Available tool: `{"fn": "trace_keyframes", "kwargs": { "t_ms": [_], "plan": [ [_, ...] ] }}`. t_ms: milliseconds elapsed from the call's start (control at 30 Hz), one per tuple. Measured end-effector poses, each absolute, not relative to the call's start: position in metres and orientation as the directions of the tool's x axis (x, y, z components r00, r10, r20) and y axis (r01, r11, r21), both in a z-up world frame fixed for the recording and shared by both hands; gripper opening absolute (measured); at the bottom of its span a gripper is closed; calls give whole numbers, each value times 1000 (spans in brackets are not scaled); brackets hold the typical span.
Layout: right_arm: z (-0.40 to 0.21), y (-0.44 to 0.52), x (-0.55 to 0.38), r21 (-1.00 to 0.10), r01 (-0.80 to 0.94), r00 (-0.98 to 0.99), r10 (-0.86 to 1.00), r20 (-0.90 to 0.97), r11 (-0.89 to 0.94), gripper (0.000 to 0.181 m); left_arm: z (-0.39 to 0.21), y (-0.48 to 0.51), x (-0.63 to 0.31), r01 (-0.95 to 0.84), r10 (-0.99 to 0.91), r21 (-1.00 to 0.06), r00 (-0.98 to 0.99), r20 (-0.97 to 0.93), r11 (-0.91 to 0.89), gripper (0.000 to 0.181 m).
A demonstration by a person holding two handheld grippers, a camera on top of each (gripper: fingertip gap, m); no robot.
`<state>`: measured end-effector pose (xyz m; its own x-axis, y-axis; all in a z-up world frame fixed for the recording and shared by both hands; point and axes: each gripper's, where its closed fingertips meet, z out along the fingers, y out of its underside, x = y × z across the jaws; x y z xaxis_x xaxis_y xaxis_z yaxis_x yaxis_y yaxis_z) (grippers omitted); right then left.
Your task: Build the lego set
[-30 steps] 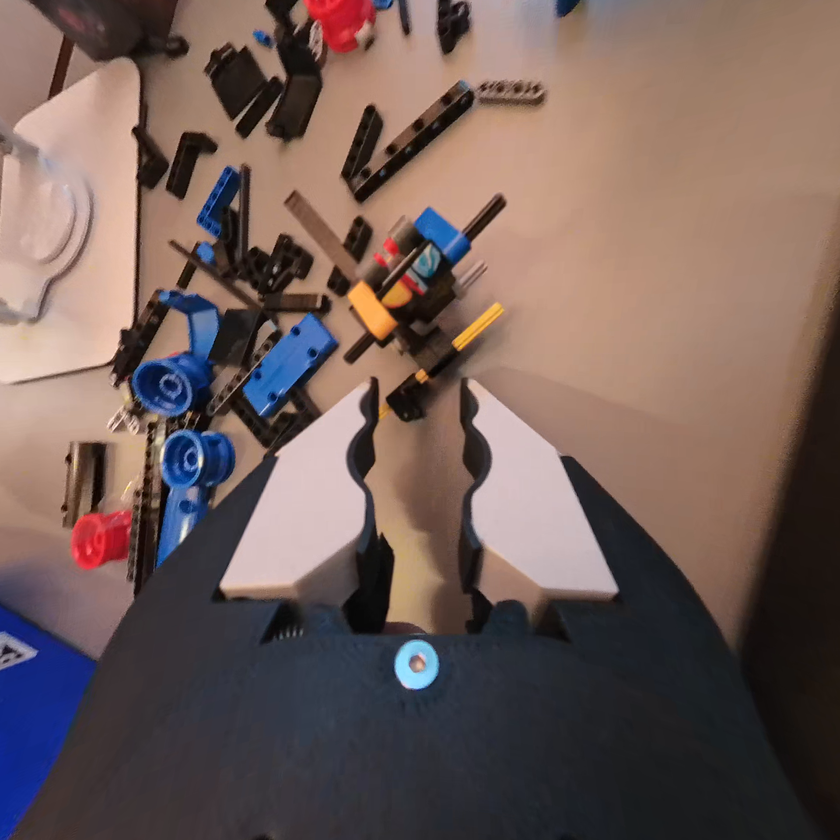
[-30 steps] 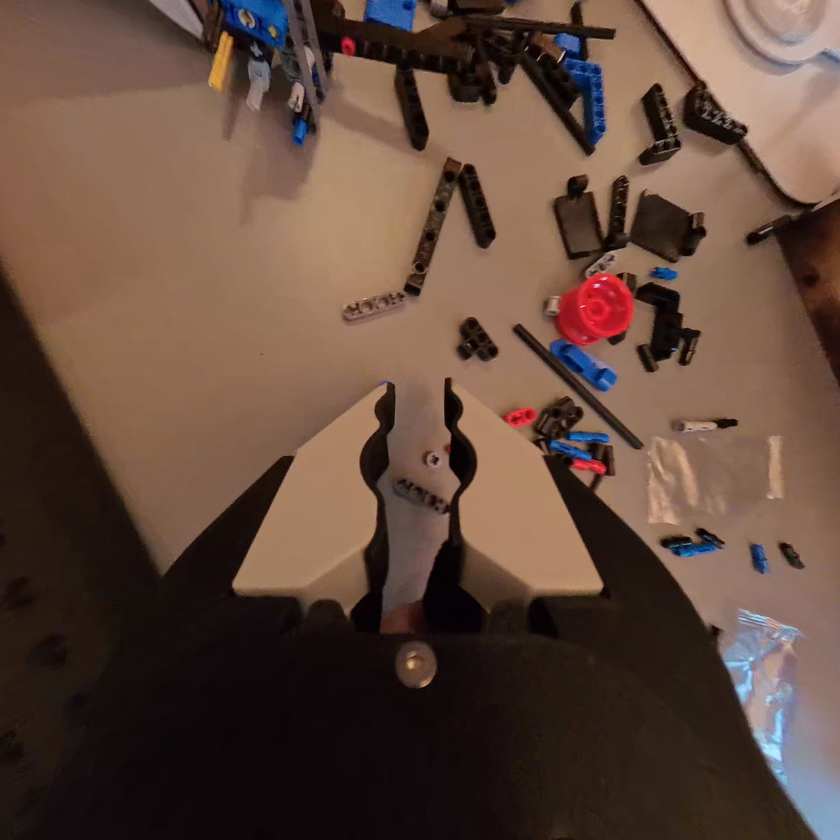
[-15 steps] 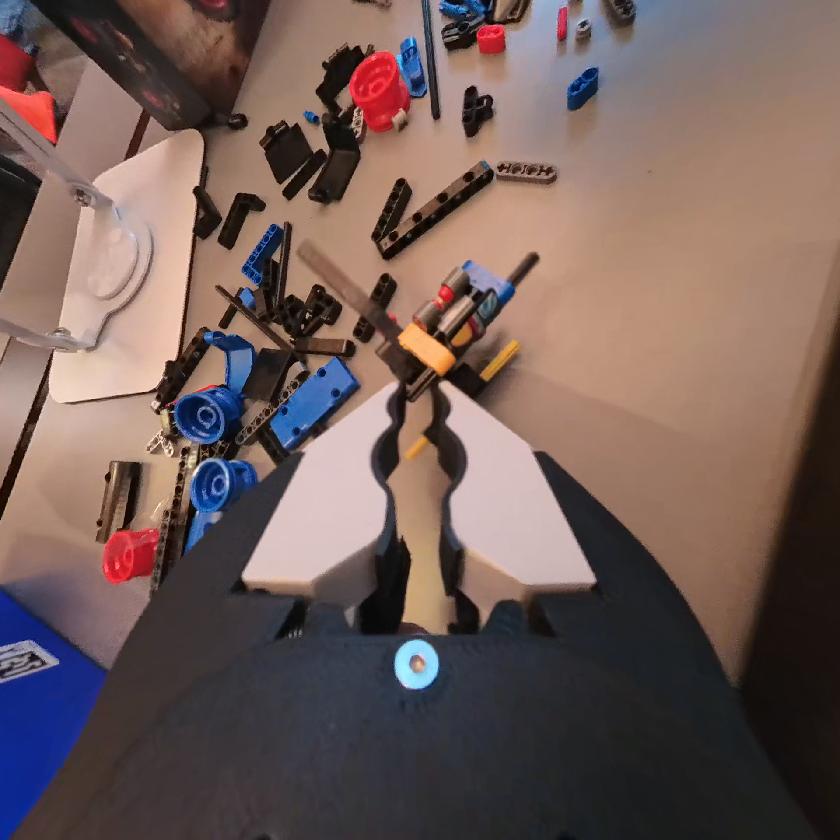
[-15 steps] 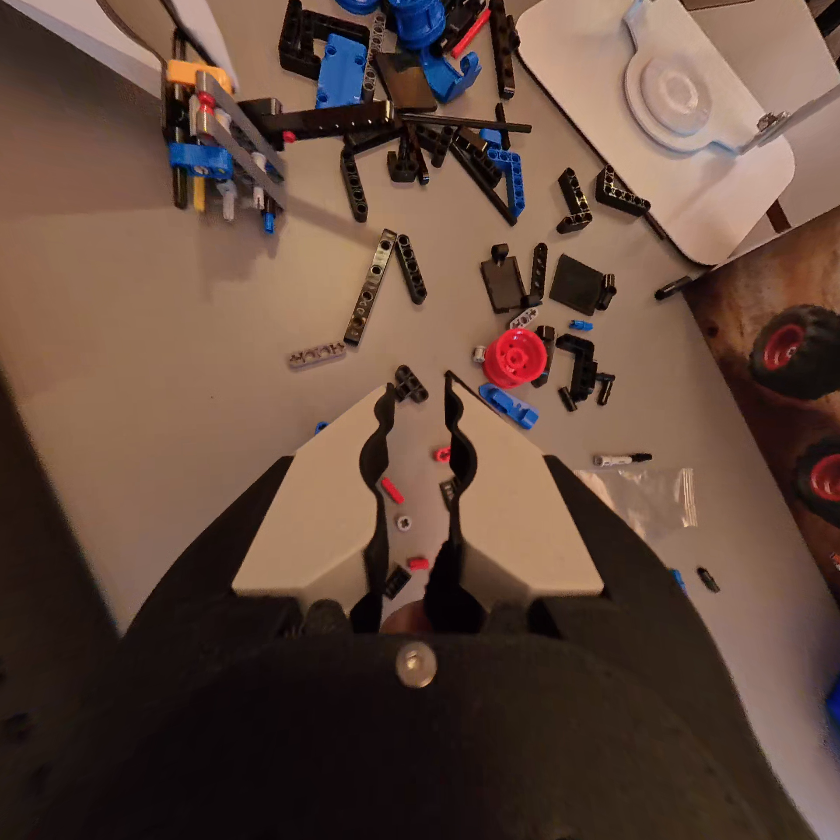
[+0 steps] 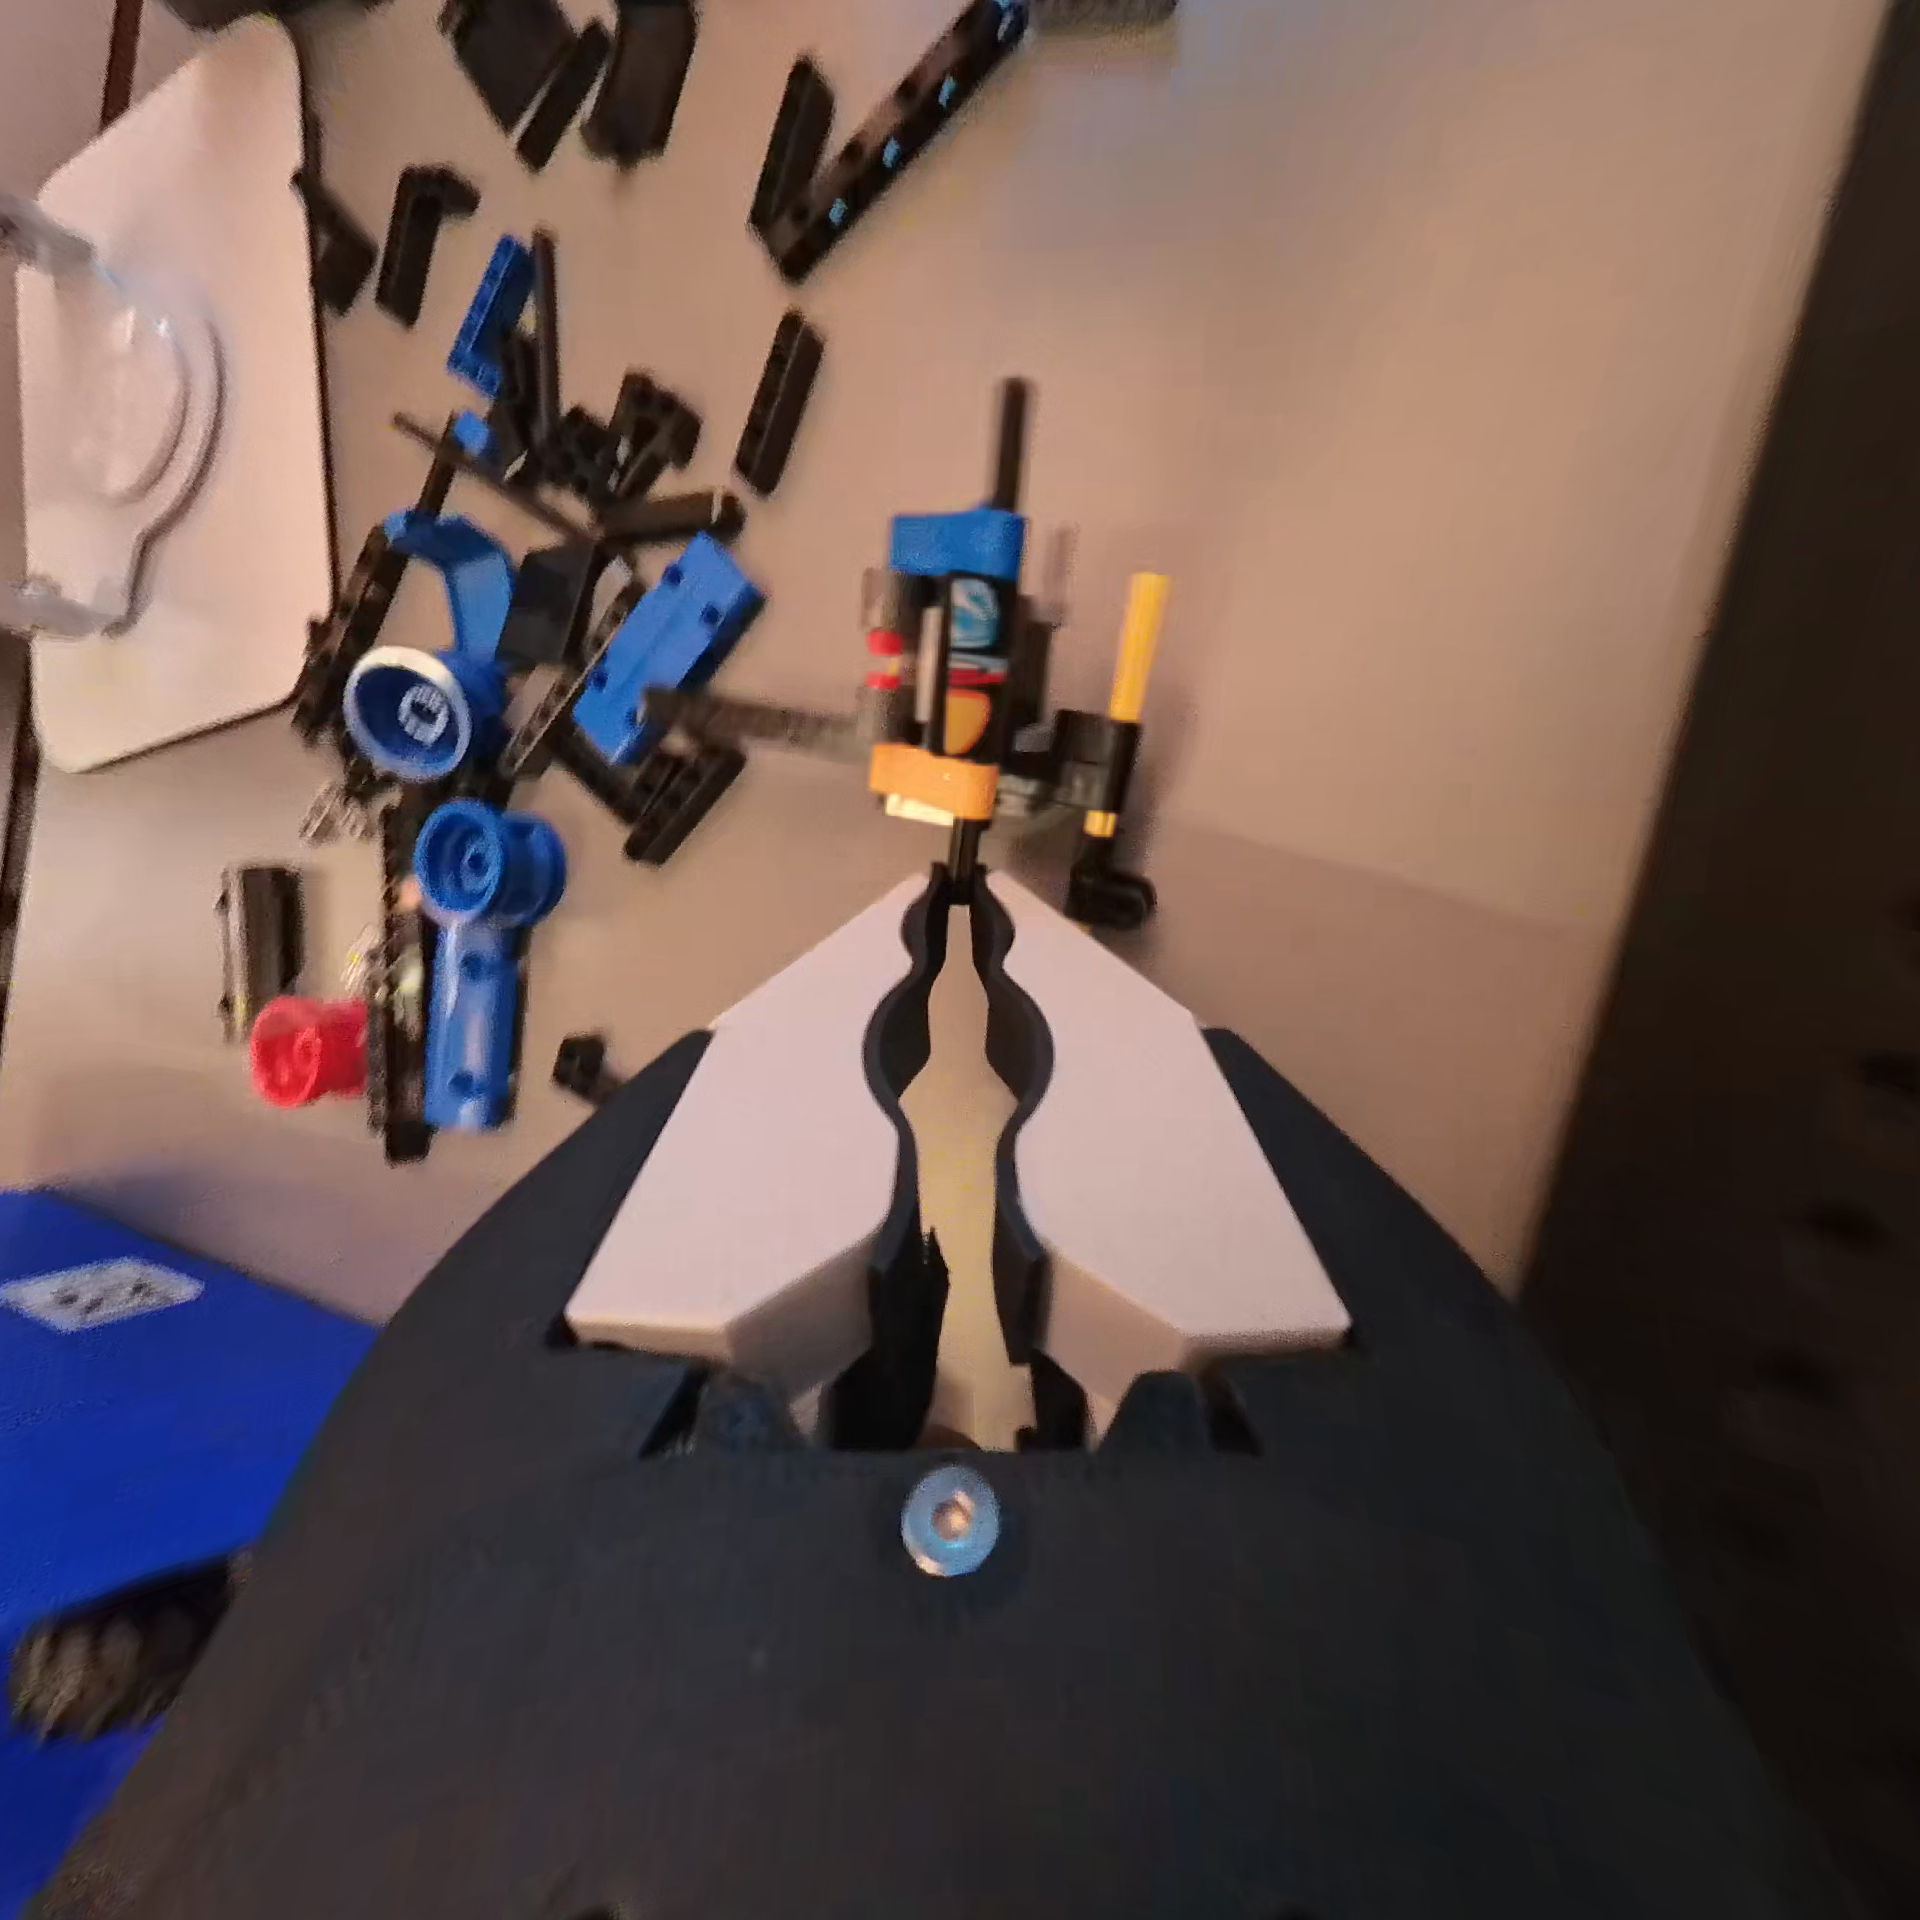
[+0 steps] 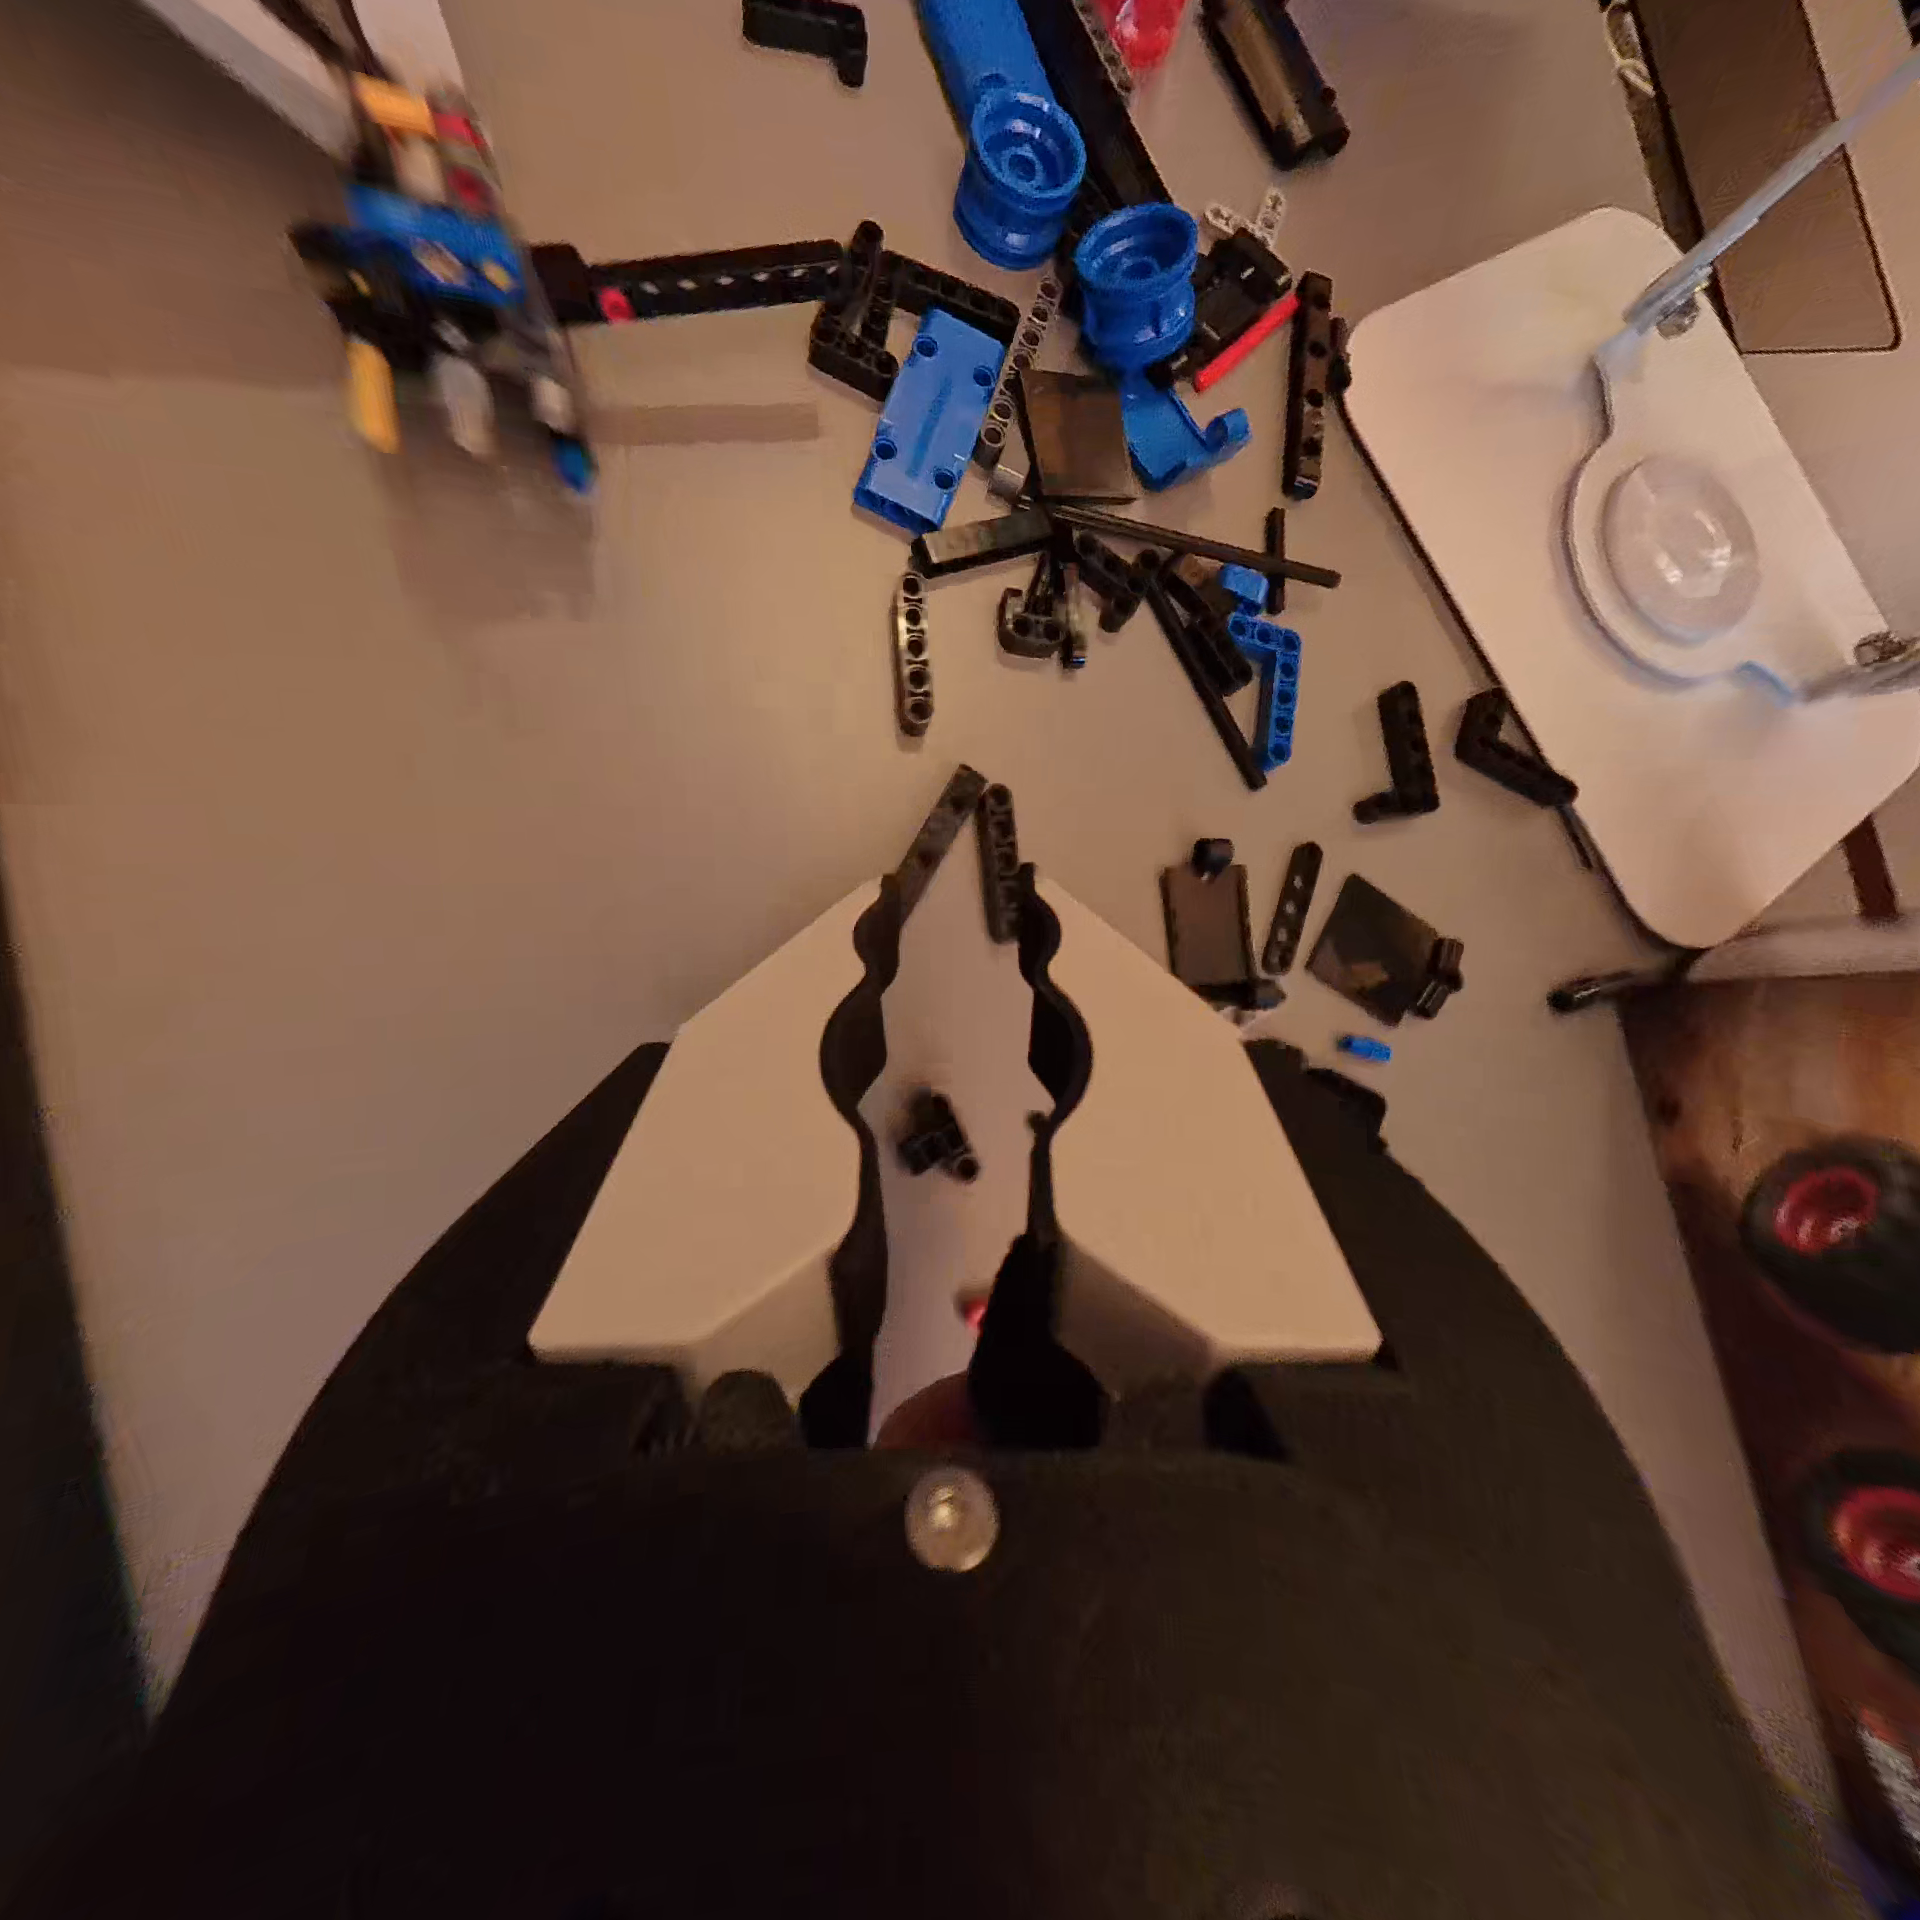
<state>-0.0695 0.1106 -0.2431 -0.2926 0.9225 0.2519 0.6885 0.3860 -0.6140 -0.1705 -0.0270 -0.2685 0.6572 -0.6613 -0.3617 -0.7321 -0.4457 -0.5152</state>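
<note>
1. Under both hand-held grippers lies a plain beige table (image 5: 1351,312), with a dark strip along its right edge in the left wrist view.
2. Left of the left hand-held gripper (image 5: 958,883) sit a white board (image 5: 208,416) with a clear plastic piece on it and a blue sheet (image 5: 125,1371) nearer the camera.
3. Right of the right hand-held gripper (image 6: 961,883) a box (image 6: 1787,1299) is cut off by the frame edge.
4. Motion blur softens the left wrist view; in the right wrist view the assembly (image 6: 436,281) is smeared and hard to read.
5. Loose parts spread ahead: blue wheels (image 5: 488,862), a red wheel (image 5: 301,1049), a blue panel (image 5: 665,644) and black beams (image 5: 883,135).
6. Closed almost fully, the left hand-held gripper pinches the near end of the black axle (image 5: 1008,436) running through the assembly (image 5: 956,665).
7. That axle's long axis points straight away from the gripper, the orange piece nearest, the blue one farthest.
8. A yellow axle (image 5: 1132,644) stands parallel, just right.
9. Parted moderately, the right hand-held gripper grips nothing; two black beams (image 6: 966,842) lie at its tips.
</note>
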Motion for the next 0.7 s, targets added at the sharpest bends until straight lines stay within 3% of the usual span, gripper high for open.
{"fn": "trace_keyframes", "kwargs": {
  "t_ms": [167, 400, 533, 700],
  "plan": [
    [-235, 127, -92, -624, 684, -278, 926, 255, 377, 19, -258, -34, -190, -672, -592, -536, 727, -348, -511, 39],
    [-232, 138, -113, -635, 672, -274, 924, 266, 381, 16, -262, -38, -159, -655, -623, -590, 721, -304, -471, 59],
    [-246, 143, -143, -586, 657, -348, 881, 322, 474, 12, -261, -35, -148, -639, -626, -626, 723, -292, -447, 57],
    [-266, 146, -174, -532, 605, -484, 804, 345, 592, 19, -269, -37, -147, -636, -642, -625, 719, -267, -453, 33]
  ]
}}
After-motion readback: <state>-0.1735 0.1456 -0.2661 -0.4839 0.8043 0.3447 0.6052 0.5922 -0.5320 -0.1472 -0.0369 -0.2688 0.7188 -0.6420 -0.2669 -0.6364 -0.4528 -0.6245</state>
